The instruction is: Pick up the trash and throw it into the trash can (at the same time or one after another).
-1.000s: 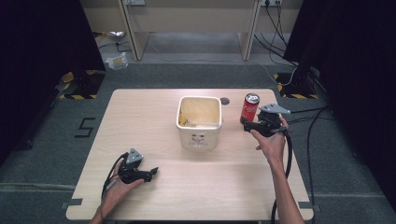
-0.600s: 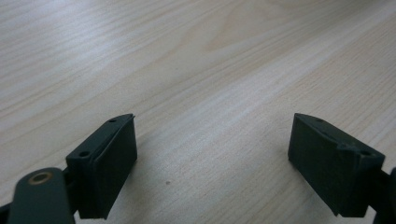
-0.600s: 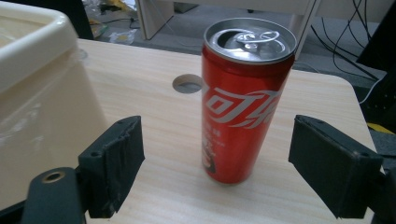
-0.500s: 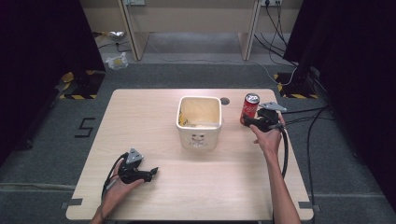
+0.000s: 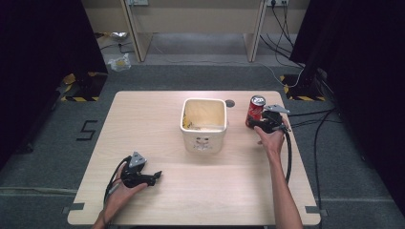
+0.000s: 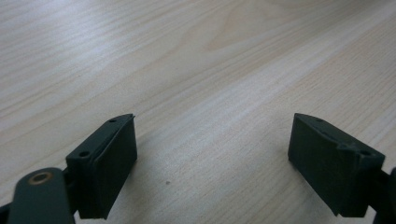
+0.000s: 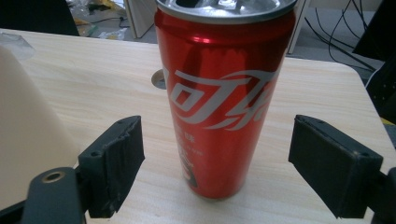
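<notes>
1. Since the earlier frames, the right hand-held gripper [image 5: 253, 124] has closed in on the red can [image 5: 256, 110], from a spot just to its right to one where its jaws flank the can; the left hand-held gripper [image 5: 155, 176] has stayed put near the front left of the surface [image 5: 143, 124].
2. Right hand-held gripper: its jaws are spread wide, one on each side of the can, with a clear gap on both sides in the right gripper view, so neither pad touches yet.
3. Left hand-held gripper: jaws wide apart over bare wood [image 6: 201, 93], holding nothing.
4. The can [image 7: 224, 98] stands upright on the surface near its far right edge, just right of the cream tub [image 5: 204, 124] and apart from it, with a small round hole [image 5: 230, 103] in the surface between them further back.
5. Progress, as I judge it: the approach is done; the squeeze, the lift and any move, perhaps into the open tub, are all left.
</notes>
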`<control>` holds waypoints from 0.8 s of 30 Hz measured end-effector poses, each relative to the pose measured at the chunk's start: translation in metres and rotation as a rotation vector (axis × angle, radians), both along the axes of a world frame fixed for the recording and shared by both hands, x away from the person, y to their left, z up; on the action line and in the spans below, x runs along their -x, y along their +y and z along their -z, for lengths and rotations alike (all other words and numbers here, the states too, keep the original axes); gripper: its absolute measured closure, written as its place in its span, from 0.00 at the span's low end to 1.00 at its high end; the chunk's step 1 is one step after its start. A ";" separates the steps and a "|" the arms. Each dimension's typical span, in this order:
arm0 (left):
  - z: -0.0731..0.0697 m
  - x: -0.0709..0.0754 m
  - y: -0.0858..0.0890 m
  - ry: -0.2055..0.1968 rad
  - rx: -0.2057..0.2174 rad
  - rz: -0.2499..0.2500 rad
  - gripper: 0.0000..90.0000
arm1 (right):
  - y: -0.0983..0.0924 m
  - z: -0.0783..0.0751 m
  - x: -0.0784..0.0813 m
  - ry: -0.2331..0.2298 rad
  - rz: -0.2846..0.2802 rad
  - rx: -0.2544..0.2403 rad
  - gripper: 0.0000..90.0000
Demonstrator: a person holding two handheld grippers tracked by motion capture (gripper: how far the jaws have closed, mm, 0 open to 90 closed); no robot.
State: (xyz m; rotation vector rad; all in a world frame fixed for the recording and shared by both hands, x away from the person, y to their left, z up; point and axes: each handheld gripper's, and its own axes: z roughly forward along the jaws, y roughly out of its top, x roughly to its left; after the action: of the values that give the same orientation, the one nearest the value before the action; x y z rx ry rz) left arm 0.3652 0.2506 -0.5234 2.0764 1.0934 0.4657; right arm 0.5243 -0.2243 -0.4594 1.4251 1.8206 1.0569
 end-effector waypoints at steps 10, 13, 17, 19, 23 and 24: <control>0.000 0.000 0.000 0.000 0.000 0.000 0.16 | 0.002 0.015 -0.014 0.016 0.025 0.013 0.22; 0.000 0.000 0.000 0.000 0.000 0.000 0.16 | 0.003 0.018 -0.016 0.019 0.019 0.015 0.24; 0.000 0.000 0.000 0.000 0.000 0.000 0.16 | 0.004 0.020 -0.018 0.012 0.016 0.021 0.27; 0.000 0.000 0.000 0.000 0.000 0.000 0.16 | 0.005 0.020 -0.020 0.011 0.019 0.023 0.30; 0.000 0.000 0.000 0.000 0.000 0.000 0.16 | 0.005 0.023 -0.021 0.002 0.002 0.018 0.37; 0.000 0.000 0.000 0.000 0.000 0.000 0.16 | 0.005 0.023 -0.021 0.000 0.001 0.025 0.37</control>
State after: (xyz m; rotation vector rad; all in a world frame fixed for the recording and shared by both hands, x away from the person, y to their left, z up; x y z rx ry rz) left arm 0.3652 0.2507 -0.5233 2.0766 1.0935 0.4655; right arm 0.5449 -0.2190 -0.4828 1.4106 1.8267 1.0300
